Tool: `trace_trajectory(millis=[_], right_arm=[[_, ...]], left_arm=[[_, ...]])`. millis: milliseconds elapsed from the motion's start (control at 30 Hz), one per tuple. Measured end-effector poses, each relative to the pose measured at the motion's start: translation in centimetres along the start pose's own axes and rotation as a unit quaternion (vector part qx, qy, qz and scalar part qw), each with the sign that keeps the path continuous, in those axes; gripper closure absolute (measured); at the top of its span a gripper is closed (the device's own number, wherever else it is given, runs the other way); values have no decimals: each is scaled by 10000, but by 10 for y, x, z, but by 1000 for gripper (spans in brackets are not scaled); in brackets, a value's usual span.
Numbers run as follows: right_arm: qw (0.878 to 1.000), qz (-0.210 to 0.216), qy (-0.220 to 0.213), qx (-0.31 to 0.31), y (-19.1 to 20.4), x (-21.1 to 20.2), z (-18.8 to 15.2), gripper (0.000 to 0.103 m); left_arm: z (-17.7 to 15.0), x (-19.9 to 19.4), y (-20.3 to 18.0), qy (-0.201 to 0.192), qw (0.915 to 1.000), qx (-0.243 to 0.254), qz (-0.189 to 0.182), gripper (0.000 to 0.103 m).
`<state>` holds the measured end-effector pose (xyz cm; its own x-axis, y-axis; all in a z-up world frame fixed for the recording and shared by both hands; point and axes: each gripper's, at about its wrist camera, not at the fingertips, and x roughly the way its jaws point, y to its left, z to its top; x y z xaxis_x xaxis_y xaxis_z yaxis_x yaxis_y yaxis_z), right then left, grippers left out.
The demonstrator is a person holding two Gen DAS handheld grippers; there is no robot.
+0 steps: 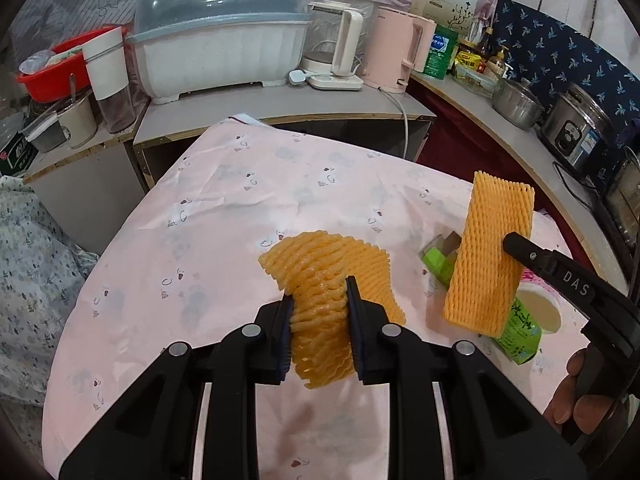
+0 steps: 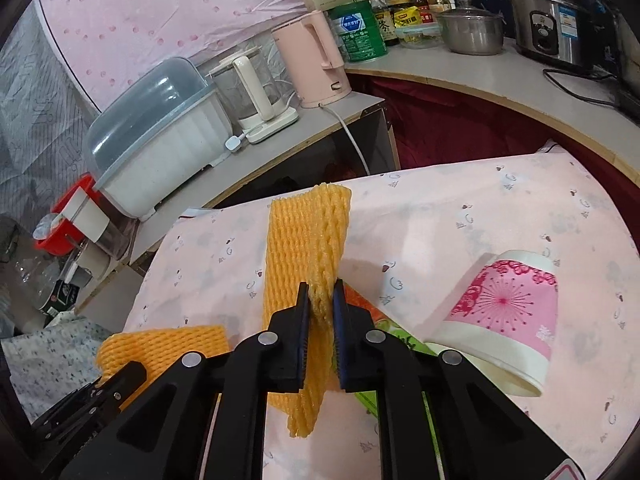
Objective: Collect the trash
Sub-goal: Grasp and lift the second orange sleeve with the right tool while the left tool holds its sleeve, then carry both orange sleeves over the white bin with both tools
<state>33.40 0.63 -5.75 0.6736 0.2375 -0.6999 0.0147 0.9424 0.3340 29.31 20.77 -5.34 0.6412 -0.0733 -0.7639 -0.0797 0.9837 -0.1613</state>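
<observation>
My left gripper (image 1: 319,312) is shut on a crumpled orange foam fruit net (image 1: 328,280) and holds it above the pink tablecloth (image 1: 240,208). My right gripper (image 2: 321,312) is shut on a second, flat orange foam net (image 2: 308,240), held upright; this net also shows in the left wrist view (image 1: 490,256) at the right. The left gripper's net shows in the right wrist view (image 2: 160,346) at lower left. A pink and white paper cup (image 2: 504,316) lies on its side on the cloth. Green wrappers (image 1: 518,334) lie beside it.
Behind the table a counter (image 1: 280,108) holds a covered dish rack (image 1: 216,32), a glass kettle (image 1: 340,48) and a pink kettle (image 1: 398,52). A side shelf (image 2: 480,76) carries a steel pot (image 2: 472,28) and a rice cooker (image 2: 560,20). A red basin (image 1: 56,68) stands at the left.
</observation>
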Motion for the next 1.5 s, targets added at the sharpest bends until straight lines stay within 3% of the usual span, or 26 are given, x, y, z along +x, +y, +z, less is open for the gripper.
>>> trace_trajectory(millis=[300, 567, 1000, 1500], right_arm=[[9986, -133, -458, 228, -40, -87, -5, 92], [9939, -407, -853, 576, -102, -165, -25, 92], [9786, -982, -1313, 1245, -206, -262, -73, 92], [9551, -1486, -1551, 2038, -296, -323, -130, 92]], left_arm=[[-13, -53, -60, -273, 9982, 385, -371, 81], [-38, -88, -133, -345, 9922, 870, -822, 81], [-92, -124, -249, -286, 9719, 1809, -1475, 81], [-142, -138, -339, -71, 9471, 2546, -1952, 81]])
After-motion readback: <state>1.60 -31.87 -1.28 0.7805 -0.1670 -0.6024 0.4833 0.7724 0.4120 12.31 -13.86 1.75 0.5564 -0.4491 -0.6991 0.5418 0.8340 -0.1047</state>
